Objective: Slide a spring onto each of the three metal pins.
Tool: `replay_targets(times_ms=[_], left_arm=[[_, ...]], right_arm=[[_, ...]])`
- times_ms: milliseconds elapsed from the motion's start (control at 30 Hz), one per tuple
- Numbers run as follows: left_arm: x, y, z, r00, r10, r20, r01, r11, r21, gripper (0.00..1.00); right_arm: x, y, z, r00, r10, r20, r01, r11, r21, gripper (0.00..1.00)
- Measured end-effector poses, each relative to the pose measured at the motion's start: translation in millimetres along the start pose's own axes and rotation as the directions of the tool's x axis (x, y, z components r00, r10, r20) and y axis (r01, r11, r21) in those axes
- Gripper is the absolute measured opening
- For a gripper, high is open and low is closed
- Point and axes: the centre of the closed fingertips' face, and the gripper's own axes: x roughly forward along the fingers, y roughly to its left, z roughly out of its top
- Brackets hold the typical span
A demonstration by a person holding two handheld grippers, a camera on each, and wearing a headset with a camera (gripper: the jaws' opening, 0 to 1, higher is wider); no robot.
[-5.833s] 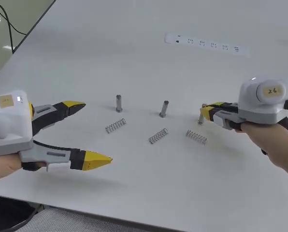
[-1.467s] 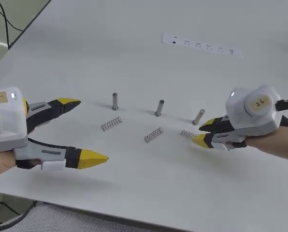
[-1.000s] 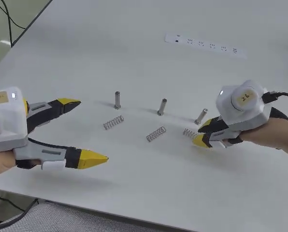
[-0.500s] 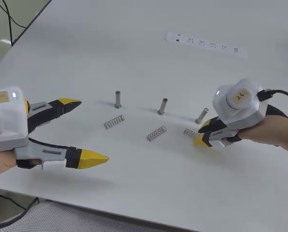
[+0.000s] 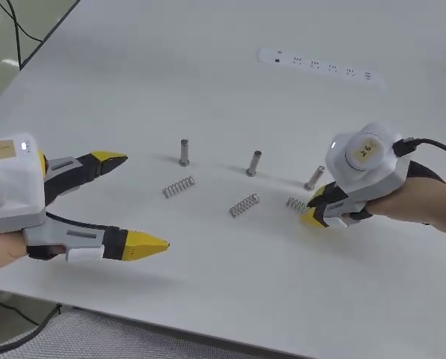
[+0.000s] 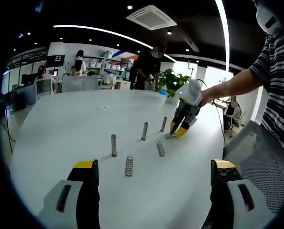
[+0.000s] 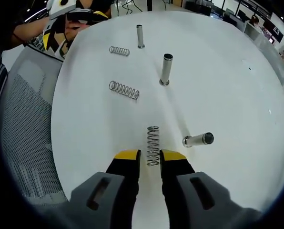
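Note:
Three metal pins stand in a row on the white table: left pin (image 5: 184, 152), middle pin (image 5: 254, 163), right pin (image 5: 313, 177). A spring lies in front of each: left spring (image 5: 178, 187), middle spring (image 5: 244, 204), right spring (image 5: 295, 203). My right gripper (image 5: 313, 212) is low on the table with its jaws narrowly apart, straddling the near end of the right spring (image 7: 153, 143); small gaps show on both sides. The right pin (image 7: 197, 140) is just beside it. My left gripper (image 5: 133, 200) hovers wide open and holds nothing, well short of the left spring (image 6: 129, 165).
A white power strip (image 5: 324, 67) lies at the back of the table (image 5: 208, 82). The table's near edge runs below my left gripper, with a grey chair seat under it. People stand and sit at desks in the far background of the left gripper view.
My right gripper has moved down and slightly left, settling its tips around the end of the right spring. The left gripper has stayed put and open.

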Motion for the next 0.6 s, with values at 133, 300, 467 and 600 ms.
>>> replay_targets(times_ms=[133,300,467,600], left_arm=[[-0.4,1.0,-1.3,1.0,0.0,-0.003,0.0,1.0,0.001,0.97],[-0.5,2.5,-1.5,1.0,0.002,-0.002,-0.002,1.0,0.001,0.97],[0.0,2.2,-1.4,1.0,0.001,-0.001,-0.001,1.0,0.0,0.97],[0.6,-0.8,-0.2,1.0,-0.004,-0.003,0.004,1.0,0.004,0.97]], right_arm=[[1.0,-0.8,-1.7,1.0,0.001,-0.007,-0.001,1.0,-0.005,0.16],[2.2,-1.8,-4.1,0.9998,0.001,-0.017,-0.001,1.0,-0.017,0.13],[1.8,-1.4,-3.5,1.0,-0.001,-0.008,0.001,1.0,-0.03,0.13],[0.9,-0.6,-3.3,0.9999,-0.011,-0.007,0.011,1.0,-0.028,0.13]])
